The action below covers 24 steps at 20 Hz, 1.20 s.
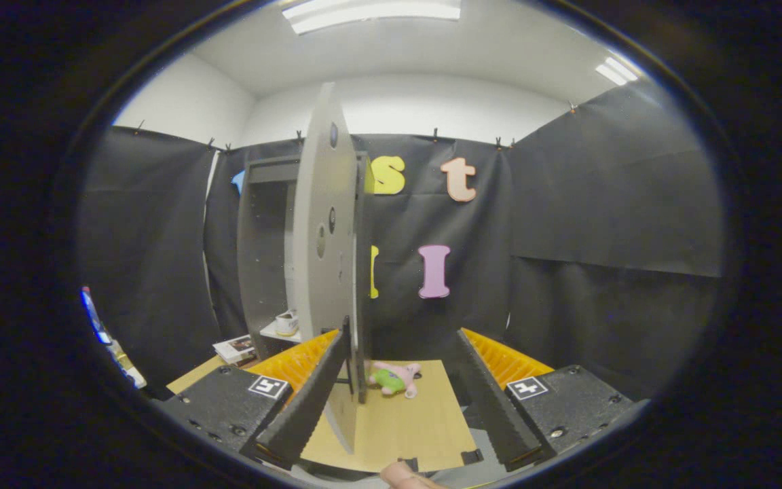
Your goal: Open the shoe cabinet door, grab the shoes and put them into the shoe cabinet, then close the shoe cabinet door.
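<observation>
The shoe cabinet stands against the black cloth wall, a dark grey upright unit. Its door is swung open toward the camera and shows nearly edge-on, a light grey panel with several round holes in its face. The door's lower edge reaches down between the gripper's fingers, close against the left finger; whether it touches that finger cannot be told.

The gripper has its fingers spread wide, with nothing clamped between them. The right finger stands well apart from the door. Each finger base carries a small square black-and-white marker; no readable text on them.

Inside the cabinet, on a low white shelf left of the door, sits a small pale cup-like item; its printing is too small to read. A stack of booklets lies just left of the cabinet's foot; print illegible.

A pink and green plush toy lies on the light wood tabletop, just right of the door's bottom edge, ahead of the fingers.

A fingertip shows below the tabletop's near edge.
</observation>
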Motion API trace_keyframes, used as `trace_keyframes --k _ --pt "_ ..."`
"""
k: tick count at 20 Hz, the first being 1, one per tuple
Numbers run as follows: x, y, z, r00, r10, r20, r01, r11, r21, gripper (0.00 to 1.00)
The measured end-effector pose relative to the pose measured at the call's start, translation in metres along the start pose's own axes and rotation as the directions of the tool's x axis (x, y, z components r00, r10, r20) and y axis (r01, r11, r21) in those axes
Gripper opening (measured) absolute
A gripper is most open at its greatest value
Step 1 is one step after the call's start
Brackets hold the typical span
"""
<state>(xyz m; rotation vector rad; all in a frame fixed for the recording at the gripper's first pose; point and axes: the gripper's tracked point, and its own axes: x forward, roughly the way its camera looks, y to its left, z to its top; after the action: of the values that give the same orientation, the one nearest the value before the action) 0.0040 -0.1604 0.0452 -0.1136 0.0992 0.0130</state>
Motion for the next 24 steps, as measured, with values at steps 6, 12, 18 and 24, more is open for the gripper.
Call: trace_keyframes --k 6,12,18,24 --pt "0.067 -0.062 -0.034 0.996 -0.020 -0.090 0.018 1.000 -0.022 1.00" --pt "0.121 -0.102 -0.037 1.000 0.013 -0.017 -0.014 1.000 -0.021 1.00" --pt "0.130 -0.063 -0.041 0.989 0.147 -0.025 -0.146 0.988 0.055 1.00" --pt "0.124 0.016 -0.050 0.957 0.283 -0.064 -0.286 0.958 -0.034 1.00"
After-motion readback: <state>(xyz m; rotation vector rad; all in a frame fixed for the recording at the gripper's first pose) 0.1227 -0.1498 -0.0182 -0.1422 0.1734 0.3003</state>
